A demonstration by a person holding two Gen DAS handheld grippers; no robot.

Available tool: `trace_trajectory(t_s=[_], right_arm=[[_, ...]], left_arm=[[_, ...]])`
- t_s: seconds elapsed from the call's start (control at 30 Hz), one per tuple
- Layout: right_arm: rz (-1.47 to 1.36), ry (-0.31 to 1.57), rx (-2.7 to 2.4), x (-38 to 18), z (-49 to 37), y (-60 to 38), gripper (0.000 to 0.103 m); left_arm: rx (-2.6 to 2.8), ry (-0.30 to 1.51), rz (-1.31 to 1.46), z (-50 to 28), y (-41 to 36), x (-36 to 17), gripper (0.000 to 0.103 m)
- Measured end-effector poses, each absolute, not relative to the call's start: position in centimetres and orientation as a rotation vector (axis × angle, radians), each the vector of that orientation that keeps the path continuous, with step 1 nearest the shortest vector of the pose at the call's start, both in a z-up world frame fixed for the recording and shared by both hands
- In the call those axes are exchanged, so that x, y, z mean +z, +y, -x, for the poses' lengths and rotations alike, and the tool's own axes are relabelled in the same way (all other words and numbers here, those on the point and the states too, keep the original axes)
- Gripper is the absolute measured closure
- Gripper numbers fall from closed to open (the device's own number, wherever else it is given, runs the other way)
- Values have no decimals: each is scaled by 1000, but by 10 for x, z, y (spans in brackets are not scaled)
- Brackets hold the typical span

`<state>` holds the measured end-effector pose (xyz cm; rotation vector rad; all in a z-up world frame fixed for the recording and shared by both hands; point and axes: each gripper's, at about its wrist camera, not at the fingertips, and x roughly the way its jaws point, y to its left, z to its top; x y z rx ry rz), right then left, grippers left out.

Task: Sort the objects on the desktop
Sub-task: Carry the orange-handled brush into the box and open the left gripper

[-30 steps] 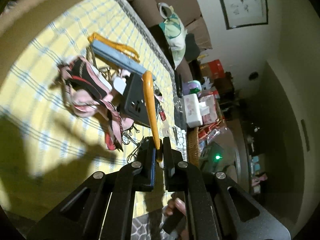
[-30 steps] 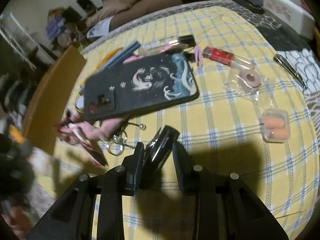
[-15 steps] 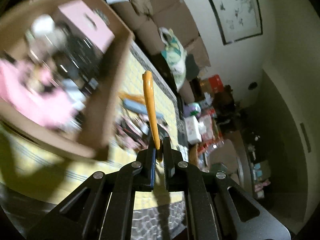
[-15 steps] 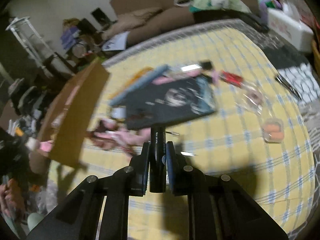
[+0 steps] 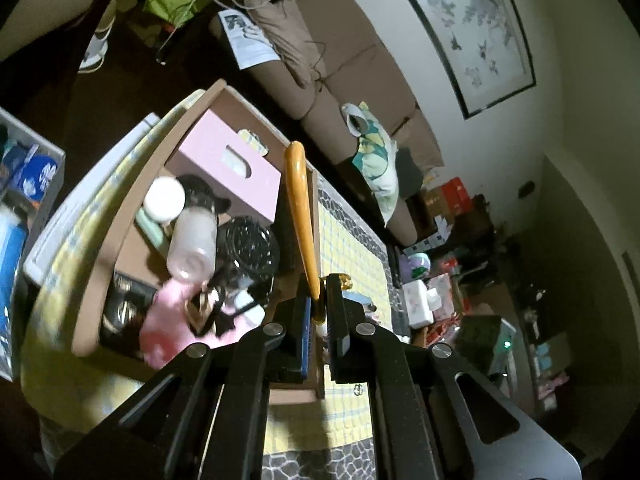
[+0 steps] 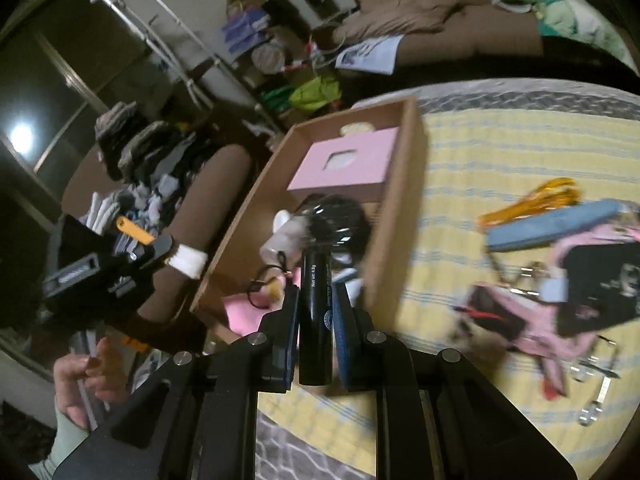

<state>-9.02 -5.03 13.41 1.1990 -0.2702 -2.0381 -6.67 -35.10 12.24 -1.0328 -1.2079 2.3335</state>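
Table: I am seeing the yellow checked tablecloth (image 6: 460, 184) lying under everything.
Box: the cardboard box (image 6: 400, 208) is sitting on that cloth, holding a pink box (image 6: 344, 164) and a dark round jar (image 5: 250, 248).
Right gripper (image 6: 316, 312): I am gripping an upright black tube (image 6: 316, 308) between closed fingers, hovering at the box's near edge.
Left gripper (image 5: 318, 312): I am pinching an orange curved piece (image 5: 300, 216), which is rising over the box wall.
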Motion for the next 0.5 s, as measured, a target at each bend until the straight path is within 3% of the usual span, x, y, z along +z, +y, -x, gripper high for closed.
trace_trajectory(t_s=[0.33, 0.5], right_arm=[[-1361, -218, -2109, 88, 109, -93, 88], [-1345, -207, -2148, 93, 98, -86, 85]], left_arm=[[2346, -995, 1161, 113, -340, 127, 97], [2327, -889, 1238, 140, -318, 125, 97]])
